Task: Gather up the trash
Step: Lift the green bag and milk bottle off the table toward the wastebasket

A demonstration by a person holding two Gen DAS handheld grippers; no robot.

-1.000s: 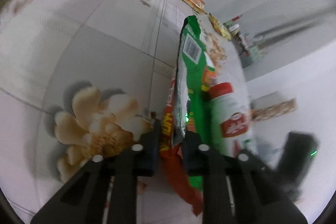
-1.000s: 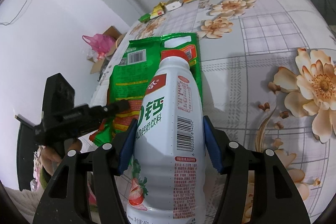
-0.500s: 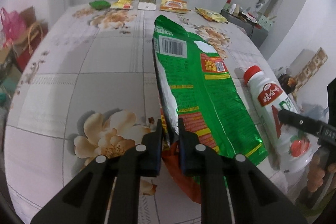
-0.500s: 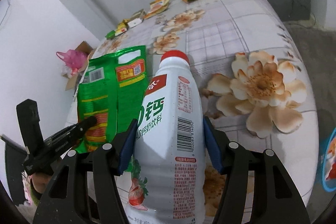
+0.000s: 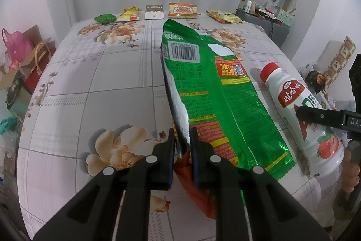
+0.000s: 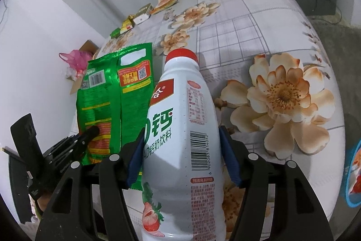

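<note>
Swinging level from a second ago, the left tool (image 5: pixel 181 139) now faces straight down the floral-cloth counter (image 5: pixel 112 73), pinching the edge of one big green foil snack bag (image 5: pixel 203 92) clear of the surface for carrying. Right tool (image 6: pixel 181 150) clamps one white plastic milk-drink bottle with a red cap (image 6: pixel 182 128) at mid-body, held aloft beside the bag; five small wrappers (image 5: pixel 182 10) line the far edge, uncollected.

the table (image 5: pixel 117 73) is being viewed close along each gripper's fingers; the green bag (image 5: pixel 216 92) and bottle (image 6: pixel 182 139) are being shared by both views.
</note>
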